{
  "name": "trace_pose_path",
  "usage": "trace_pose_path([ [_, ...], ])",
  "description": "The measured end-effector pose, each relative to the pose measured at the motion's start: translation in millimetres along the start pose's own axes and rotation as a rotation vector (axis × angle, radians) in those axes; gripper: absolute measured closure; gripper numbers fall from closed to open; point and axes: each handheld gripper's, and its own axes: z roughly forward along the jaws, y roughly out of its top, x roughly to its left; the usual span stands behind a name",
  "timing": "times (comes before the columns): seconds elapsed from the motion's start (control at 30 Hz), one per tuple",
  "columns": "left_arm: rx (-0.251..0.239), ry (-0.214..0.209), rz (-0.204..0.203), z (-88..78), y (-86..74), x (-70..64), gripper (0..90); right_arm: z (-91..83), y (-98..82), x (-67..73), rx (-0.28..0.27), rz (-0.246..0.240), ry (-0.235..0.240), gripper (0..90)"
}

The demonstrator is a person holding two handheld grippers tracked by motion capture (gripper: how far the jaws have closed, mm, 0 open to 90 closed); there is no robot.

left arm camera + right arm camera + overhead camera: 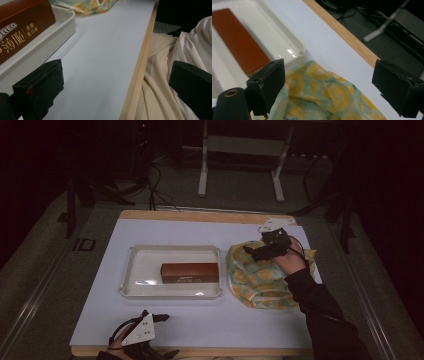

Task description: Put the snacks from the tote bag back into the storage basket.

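Left gripper (159,336), jaws spread and empty, rests at the table's (210,320) near edge. Brown box (190,272) lies in the white tray (145,255) at centre. Right gripper (252,251), jaws parted, hovers over the patterned cloth (255,285) just right of the tray.

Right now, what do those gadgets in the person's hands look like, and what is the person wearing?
Each hand holds a black two-jaw tool. The left tool carries a pale grey three-cornered plate dotted with small holes; the right tool has a similar plate at its far end. Their jaws are blocky, matte black pads with rough edges. The right arm wears a dark long sleeve.
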Motion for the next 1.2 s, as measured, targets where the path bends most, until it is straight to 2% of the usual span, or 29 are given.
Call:
trace_pose_path([
  [0.03, 0.000, 0.000, 0.000, -0.1, 0.0, 0.0, 0.0, -3.1, -5.5, 0.3, -0.002, 0.005, -0.032, 11.3],
  [0.23, 0.001, -0.002, 0.000, 0.1, -0.1, 0.1, 0.0, -9.4, -17.3, -0.7, -0.018, 0.043, -0.059, 11.2],
  [0.3, -0.001, -0.001, 0.000, -0.1, -0.1, 0.0, 0.0, -12.6, -22.3, -0.2, -0.034, 0.056, -0.065, 11.3],
  [0.33, -0.001, -0.001, -0.001, -0.2, -0.1, 0.1, 0.0, -16.7, -27.5, 0.2, -0.047, 0.073, -0.081, 11.3],
  [0.43, 0.000, -0.002, 0.000, 0.1, -0.1, 0.2, 0.0, -19.2, -31.8, -0.8, -0.062, 0.087, -0.082, 11.3],
  [0.47, 0.001, -0.002, 0.000, 0.3, -0.2, 0.3, 0.0, -21.9, -37.2, -1.2, -0.067, 0.091, -0.120, 11.4],
  [0.53, 0.001, -0.002, 0.000, 0.3, -0.2, 0.1, 0.0, -24.2, -40.2, -2.0, -0.079, 0.109, -0.122, 11.4],
  [0.57, 0.001, -0.001, 0.000, 0.2, -0.2, 0.0, 0.0, -29.6, -46.9, -2.8, -0.100, 0.137, -0.149, 11.4],
  [0.6, 0.001, -0.001, 0.000, 0.2, -0.2, 0.0, 0.0, -29.6, -46.9, -2.8, -0.100, 0.137, -0.149, 11.4],
  [0.67, 0.001, 0.000, 0.000, 0.3, -0.1, 0.0, 0.0, -35.8, -54.5, -2.5, -0.114, 0.156, -0.192, 11.4],
  [0.73, 0.003, -0.002, 0.001, 0.6, -0.1, -0.1, 0.0, -37.2, -57.4, -2.4, -0.114, 0.167, -0.209, 11.4],
  [0.83, 0.002, -0.003, 0.001, 0.6, 0.0, -0.1, 0.0, -41.9, -71.1, -1.1, -0.123, 0.194, -0.239, 11.4],
  [1.1, 0.005, -0.006, 0.003, 0.9, 0.0, -0.2, 0.0, -49.3, -97.2, -0.5, -0.123, 0.234, -0.262, 11.4],
  [1.2, 0.005, -0.007, 0.004, 1.1, 0.1, -0.4, 0.0, -52.2, -112.8, 2.6, -0.130, 0.245, -0.277, 11.4],
])
